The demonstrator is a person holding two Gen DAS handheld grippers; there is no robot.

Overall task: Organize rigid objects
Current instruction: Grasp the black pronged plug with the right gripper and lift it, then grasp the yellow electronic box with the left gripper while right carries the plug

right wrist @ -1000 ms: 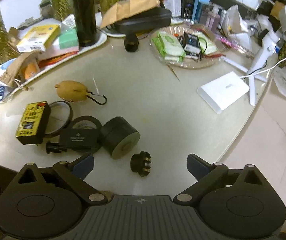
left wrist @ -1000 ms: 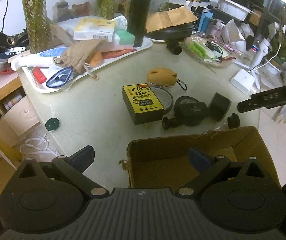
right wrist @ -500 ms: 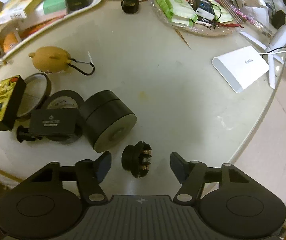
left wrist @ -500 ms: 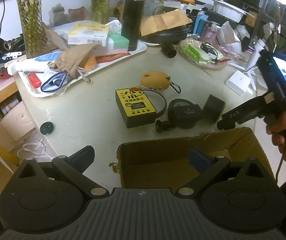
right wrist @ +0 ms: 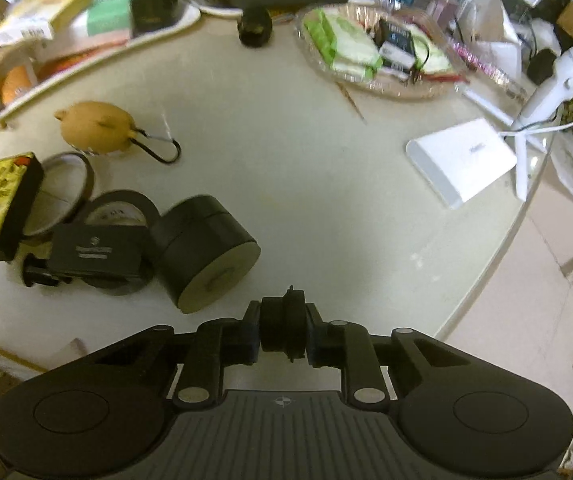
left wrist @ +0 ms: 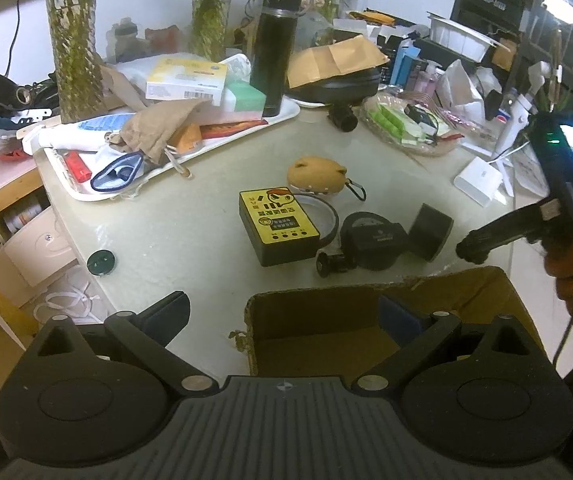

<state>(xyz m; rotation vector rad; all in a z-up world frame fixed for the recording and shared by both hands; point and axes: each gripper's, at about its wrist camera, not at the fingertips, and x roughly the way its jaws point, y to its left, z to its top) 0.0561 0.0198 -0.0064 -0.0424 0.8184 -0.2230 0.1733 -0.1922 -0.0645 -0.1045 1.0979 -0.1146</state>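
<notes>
tray (left wrist: 86, 194): white, far-left on table, cluttered
flask (left wrist: 273, 46): black, upright on tray's right end
yellow-white box (left wrist: 185, 82): on tray, left of flask, atop green box (left wrist: 246, 96)
brown pouch (left wrist: 158, 128): on tray, in front of yellow-white box
red lighter (left wrist: 75, 166): tray's near-left part
glass vases (left wrist: 72, 40): with stems, behind tray
clear dish (right wrist: 370, 52): right of tray, holds green packets
white flat box (right wrist: 460, 160): well right of tray, near table edge
dark green cap (left wrist: 101, 262): in front of tray, at table edge

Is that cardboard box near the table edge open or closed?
Open. The cardboard box has no lid or flaps over it, and its brown inside wall shows from the left wrist view. Whether anything lies inside cannot be told, since the gripper hides the bottom.
</notes>
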